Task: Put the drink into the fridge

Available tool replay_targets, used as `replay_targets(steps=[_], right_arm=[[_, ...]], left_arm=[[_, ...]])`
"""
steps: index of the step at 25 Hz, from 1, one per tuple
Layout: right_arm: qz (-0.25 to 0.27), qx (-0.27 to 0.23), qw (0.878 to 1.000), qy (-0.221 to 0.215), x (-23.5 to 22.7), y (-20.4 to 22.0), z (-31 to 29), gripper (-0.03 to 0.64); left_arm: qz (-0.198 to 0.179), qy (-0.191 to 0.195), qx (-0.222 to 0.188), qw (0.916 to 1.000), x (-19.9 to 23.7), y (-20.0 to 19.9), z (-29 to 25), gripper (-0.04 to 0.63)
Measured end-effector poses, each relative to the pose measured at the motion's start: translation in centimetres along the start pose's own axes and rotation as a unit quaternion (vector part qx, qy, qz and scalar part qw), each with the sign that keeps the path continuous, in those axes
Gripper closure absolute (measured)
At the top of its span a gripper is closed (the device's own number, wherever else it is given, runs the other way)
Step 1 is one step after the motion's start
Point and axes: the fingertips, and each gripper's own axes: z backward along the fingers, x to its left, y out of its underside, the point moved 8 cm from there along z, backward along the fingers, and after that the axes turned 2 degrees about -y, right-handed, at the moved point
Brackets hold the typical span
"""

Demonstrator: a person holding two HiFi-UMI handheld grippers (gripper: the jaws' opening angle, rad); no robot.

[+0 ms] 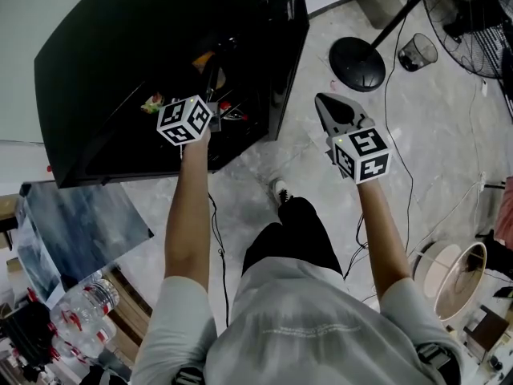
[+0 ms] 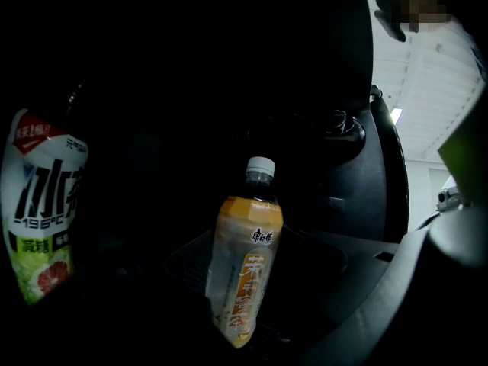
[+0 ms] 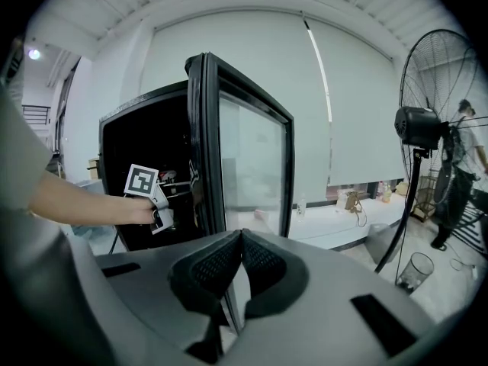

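Observation:
An orange-labelled drink bottle (image 2: 244,269) with a white cap stands upright on a dark shelf inside the black fridge (image 1: 120,62). My left gripper (image 1: 207,107) reaches into the fridge's open front. In the left gripper view only its right jaw shows, a grey curve at the lower right, well apart from the bottle. The jaws stand open. My right gripper (image 1: 325,103) hangs outside, to the right of the fridge, above the floor. It is shut with nothing between its pads (image 3: 221,269). The fridge's glass door (image 3: 252,166) stands open ahead of it.
A white and green drink pouch (image 2: 42,212) hangs at the left inside the fridge. A floor fan (image 3: 423,128) with a round base (image 1: 357,62) and a wire bin (image 1: 418,52) stand to the right. Packed water bottles (image 1: 80,307) lie at lower left. A person (image 3: 465,151) stands far right.

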Motion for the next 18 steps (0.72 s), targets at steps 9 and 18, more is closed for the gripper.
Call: replay_targets(steps=[9,18], right_arm=[[0.010,-0.003,1.000,-0.014,1.0,-1.1,1.5,0.615],[0.013,-0.003,1.000,0.000,2.0,-2.8,4.8,0.615]], left_arm=[[0.028,-0.026,0.026,0.9989,-0.6,0.6,1.8,0.310],[-0.010,-0.038,0.089,0.9953,-1.8,0.2,5.4,0.310]])
